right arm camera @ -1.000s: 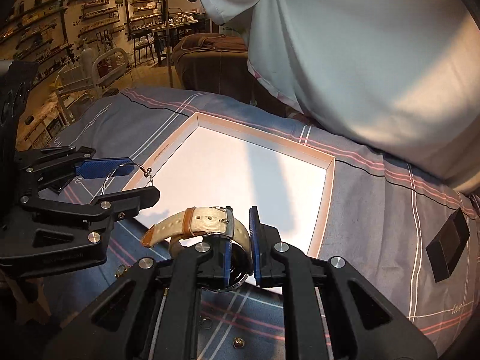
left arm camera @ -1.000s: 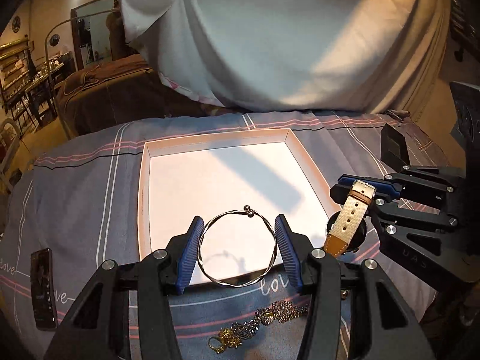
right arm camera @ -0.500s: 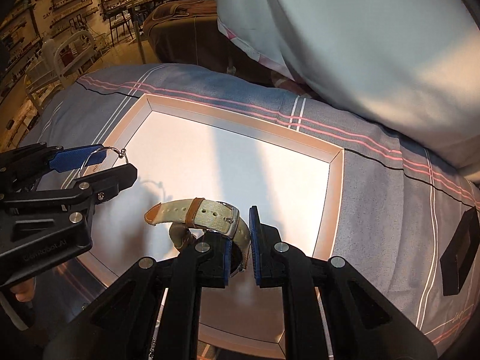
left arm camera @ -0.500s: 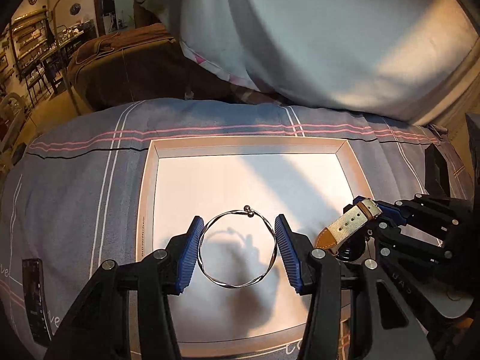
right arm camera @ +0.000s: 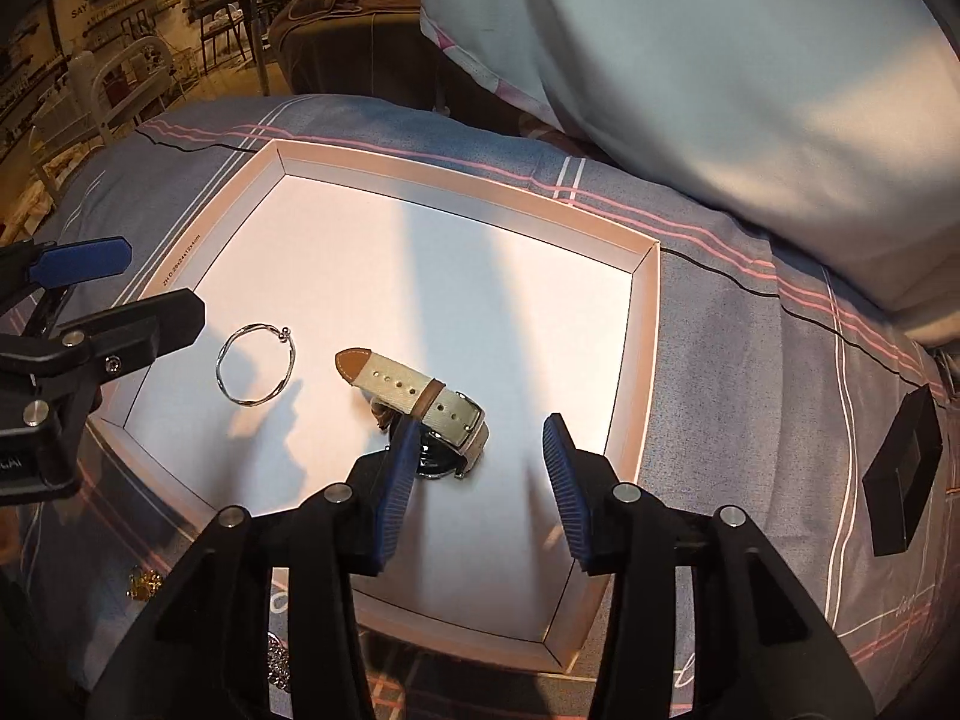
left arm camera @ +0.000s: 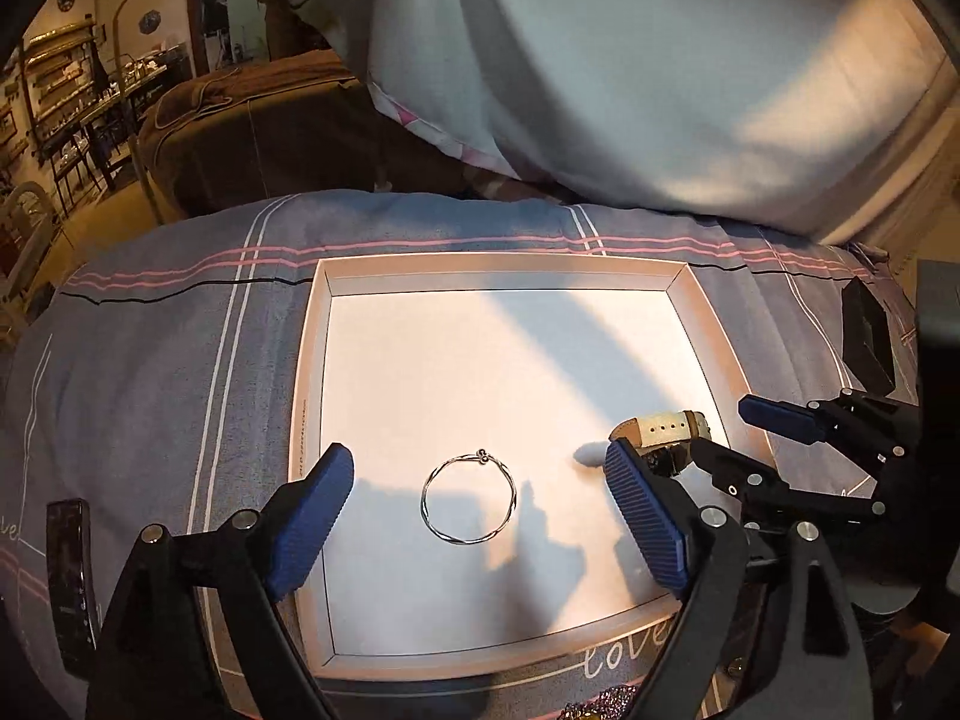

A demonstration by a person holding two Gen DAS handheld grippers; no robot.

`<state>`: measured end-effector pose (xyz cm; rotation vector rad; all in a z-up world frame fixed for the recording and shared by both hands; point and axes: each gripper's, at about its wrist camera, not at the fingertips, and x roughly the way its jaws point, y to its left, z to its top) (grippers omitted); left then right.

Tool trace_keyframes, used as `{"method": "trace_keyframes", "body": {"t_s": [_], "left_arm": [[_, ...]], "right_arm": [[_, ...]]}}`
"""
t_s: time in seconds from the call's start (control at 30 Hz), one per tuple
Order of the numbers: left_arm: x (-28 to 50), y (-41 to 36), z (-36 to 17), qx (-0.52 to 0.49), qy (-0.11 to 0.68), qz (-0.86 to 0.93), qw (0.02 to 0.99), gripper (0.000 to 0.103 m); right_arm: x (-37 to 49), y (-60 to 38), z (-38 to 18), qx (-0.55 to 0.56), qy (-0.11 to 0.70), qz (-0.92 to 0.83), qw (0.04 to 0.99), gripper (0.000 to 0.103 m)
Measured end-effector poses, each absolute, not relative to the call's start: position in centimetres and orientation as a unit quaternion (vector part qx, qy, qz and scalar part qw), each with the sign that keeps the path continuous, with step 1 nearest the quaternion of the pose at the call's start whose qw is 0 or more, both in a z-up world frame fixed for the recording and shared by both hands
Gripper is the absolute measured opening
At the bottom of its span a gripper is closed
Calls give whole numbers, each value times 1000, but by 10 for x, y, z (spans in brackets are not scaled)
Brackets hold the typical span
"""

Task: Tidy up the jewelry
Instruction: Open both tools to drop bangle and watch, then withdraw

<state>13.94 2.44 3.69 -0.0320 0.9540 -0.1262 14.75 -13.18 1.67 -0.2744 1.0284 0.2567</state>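
Observation:
A thin silver bangle (left arm camera: pixel 469 496) lies flat on the floor of the shallow white tray (left arm camera: pixel 498 267), between and just ahead of my open left gripper (left arm camera: pixel 474 510). It also shows in the right wrist view (right arm camera: pixel 255 372). A watch with a cream and tan strap (right arm camera: pixel 414 396) lies in the tray (right arm camera: pixel 645 324), by the left finger of my open right gripper (right arm camera: pixel 480 486). In the left wrist view the watch (left arm camera: pixel 663 426) sits behind my right finger. Both grippers are empty.
The tray rests on a grey bedspread with pink stripes (left arm camera: pixel 150 360). A black box (right arm camera: pixel 903 474) lies right of the tray, a dark phone-like object (left arm camera: pixel 69 570) left of it. Gold and silver chains (right arm camera: pixel 144 582) lie near the front edge. A person's white shirt (left arm camera: pixel 600 60) hangs behind.
Both grippers moved over the tray and opened. The bangle dropped from the left gripper and the watch from the right; both now lie on the tray floor.

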Motion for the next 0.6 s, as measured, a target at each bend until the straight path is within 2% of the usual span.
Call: {"method": "trace_keyframes", "body": {"t_s": [0.07,0.3,0.47,0.6], "left_arm": [[124,28,38,-18,452,-68,889,89],[101,29,33,-13,456,-70,887,89],[74,29,34,-16,443,-81,893,91],[42,33,9,-23,457,-104,883,91]], "right_arm": [[137,-133,21,-126,482,126,858,52],[119,-126,16,-135,493,130,850,52],[71,-138,14,-112,477,139,860,62],[25,-157,0,-72,473,149,865,68]]}}
